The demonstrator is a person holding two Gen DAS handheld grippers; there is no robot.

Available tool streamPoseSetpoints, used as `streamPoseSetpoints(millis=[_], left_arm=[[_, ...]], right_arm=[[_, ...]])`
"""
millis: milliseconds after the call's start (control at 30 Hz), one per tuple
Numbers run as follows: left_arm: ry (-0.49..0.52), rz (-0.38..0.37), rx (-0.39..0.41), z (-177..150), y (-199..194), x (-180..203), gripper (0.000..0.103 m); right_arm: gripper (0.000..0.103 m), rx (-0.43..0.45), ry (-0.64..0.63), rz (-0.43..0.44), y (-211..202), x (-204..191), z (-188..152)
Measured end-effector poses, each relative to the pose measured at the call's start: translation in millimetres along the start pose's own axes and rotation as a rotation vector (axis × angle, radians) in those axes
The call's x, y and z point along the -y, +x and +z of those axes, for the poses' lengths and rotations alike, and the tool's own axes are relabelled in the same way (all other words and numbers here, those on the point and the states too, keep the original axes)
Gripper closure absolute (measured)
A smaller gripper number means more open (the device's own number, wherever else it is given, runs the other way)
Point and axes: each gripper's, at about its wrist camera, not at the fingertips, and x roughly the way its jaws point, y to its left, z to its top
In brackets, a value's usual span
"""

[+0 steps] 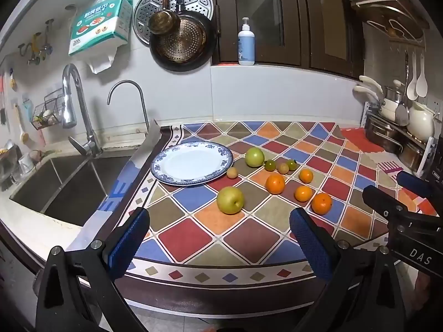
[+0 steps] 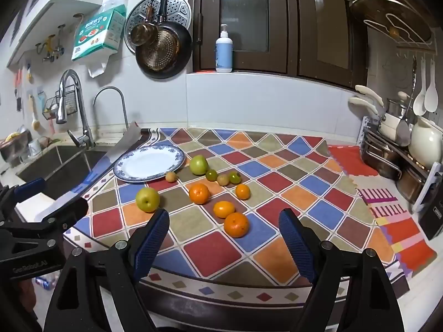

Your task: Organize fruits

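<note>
Both tools hang over the near edge of the desk (image 1: 193, 238), which is covered by a cloth of coloured diamonds. The left hand-held gripper (image 1: 218, 239) has its jaws wide apart with nothing between them, and so does the right hand-held gripper (image 2: 224, 239).

A blue-rimmed white plate (image 1: 221, 153) lies bare at the far left of the cloth, beside the sink (image 1: 69, 185). The fruit lies loose on the cloth to the right of the plate:

- A yellow-green apple (image 1: 230, 200) sits nearest the left tool.
- A paler green apple (image 1: 254, 157) sits close to the plate's right rim.
- A small tan fruit (image 1: 232, 172) lies just off the plate's near rim.
- Two small green tomatoes (image 1: 270, 165) and another small tan fruit between them lie in a short row to the right of the pale apple.
- Four oranges (image 1: 275, 183) lie scattered in front of that row, the nearest one (image 2: 236, 224) close to the right tool.
</note>
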Motion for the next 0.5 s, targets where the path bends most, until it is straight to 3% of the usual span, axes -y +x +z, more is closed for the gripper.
streamPoseSetpoints(millis=[67, 500], left_arm=[[0.014, 0.006, -0.030, 1.3, 1.9, 1.5, 0.000], [0.012, 0.013, -0.017, 1.1, -4.1, -0.9, 0.000]], right_arm=[[0.021, 0.003, -0.001, 0.000, -1.0, 0.1, -0.8], [0.021, 0.007, 0.006, 0.007, -2.5, -1.0, 0.1]])
